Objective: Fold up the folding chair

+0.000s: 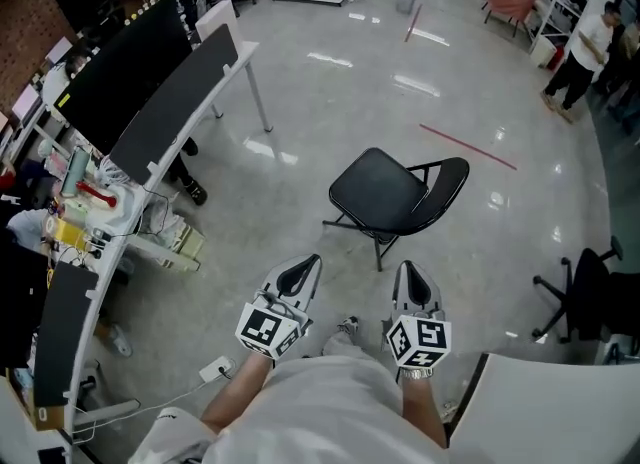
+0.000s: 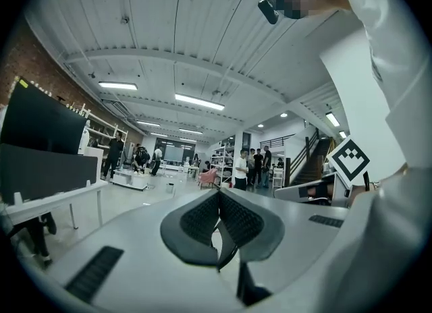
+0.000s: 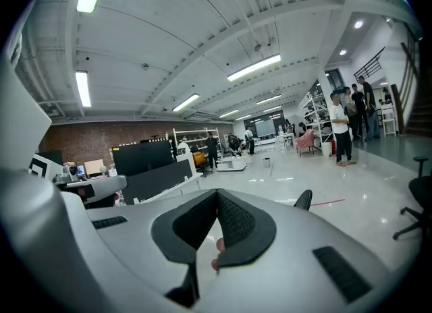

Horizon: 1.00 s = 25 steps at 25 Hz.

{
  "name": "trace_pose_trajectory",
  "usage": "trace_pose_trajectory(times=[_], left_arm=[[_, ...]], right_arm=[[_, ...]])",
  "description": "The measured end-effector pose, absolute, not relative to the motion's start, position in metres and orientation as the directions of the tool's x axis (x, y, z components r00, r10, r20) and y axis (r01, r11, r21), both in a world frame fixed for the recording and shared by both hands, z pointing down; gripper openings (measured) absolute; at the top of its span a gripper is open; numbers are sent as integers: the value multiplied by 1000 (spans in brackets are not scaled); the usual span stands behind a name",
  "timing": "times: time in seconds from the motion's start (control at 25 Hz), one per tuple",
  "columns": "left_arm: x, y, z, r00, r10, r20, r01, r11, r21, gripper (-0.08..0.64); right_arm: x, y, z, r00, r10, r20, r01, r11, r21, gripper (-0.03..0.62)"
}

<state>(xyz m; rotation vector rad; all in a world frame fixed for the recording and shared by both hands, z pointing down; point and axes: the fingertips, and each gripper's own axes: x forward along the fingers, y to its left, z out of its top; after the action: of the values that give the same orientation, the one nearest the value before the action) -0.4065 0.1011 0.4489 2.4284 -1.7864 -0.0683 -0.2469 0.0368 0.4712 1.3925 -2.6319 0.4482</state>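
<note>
big open workroom, glossy grey floor (image 1: 330, 82), long desk (image 1: 175, 102) with dark screens off to the left, black office chair (image 1: 585, 292) at the right edge, people well back. out on the bare floor, just ahead and slightly right: the folding chair (image 1: 395, 195), black, unfolded, seat flat, backrest on its right side, well apart from desk and office chair. held low in front of the body, short of the chair and touching nothing: left gripper (image 1: 297, 277) and right gripper (image 1: 412, 287), both with pads pressed together, nothing between them, both aimed roughly toward the chair.

judged as the approach, folding not yet begun. to do it well: close in squarely and spread both pairs of jaws before arriving, since shut tips can only push. take the top of the backrest with one gripper to steady the frame. catch the front edge of the seat with the other and swing it up toward the back. mind that slick floor: without a firm hold on the backrest, expect sliding rather than folding. keep tips clear of the hinge and the crossing legs where the frame scissors shut. raise the seat smoothly until flat against the backrest.
</note>
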Motion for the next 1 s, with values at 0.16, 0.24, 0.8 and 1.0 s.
trace_pose_trajectory(times=[0.16, 0.24, 0.8, 1.0], left_arm=[[-395, 69, 443, 295, -955, 31, -952, -291, 100, 11], [-389, 56, 442, 301, -953, 36, -950, -297, 92, 11], [-362, -39, 448, 461, -886, 47, -885, -456, 92, 12], [-373, -89, 454, 542, -839, 45, -838, -535, 110, 12]], right_arm=[[-239, 2, 470, -574, -783, 237, -818, 538, -204, 6], [-233, -12, 469, -569, -789, 232, -821, 531, -209, 6], [-193, -78, 477, -419, -872, 253, -903, 371, -216, 6], [-200, -112, 482, -332, -904, 270, -938, 286, -195, 6]])
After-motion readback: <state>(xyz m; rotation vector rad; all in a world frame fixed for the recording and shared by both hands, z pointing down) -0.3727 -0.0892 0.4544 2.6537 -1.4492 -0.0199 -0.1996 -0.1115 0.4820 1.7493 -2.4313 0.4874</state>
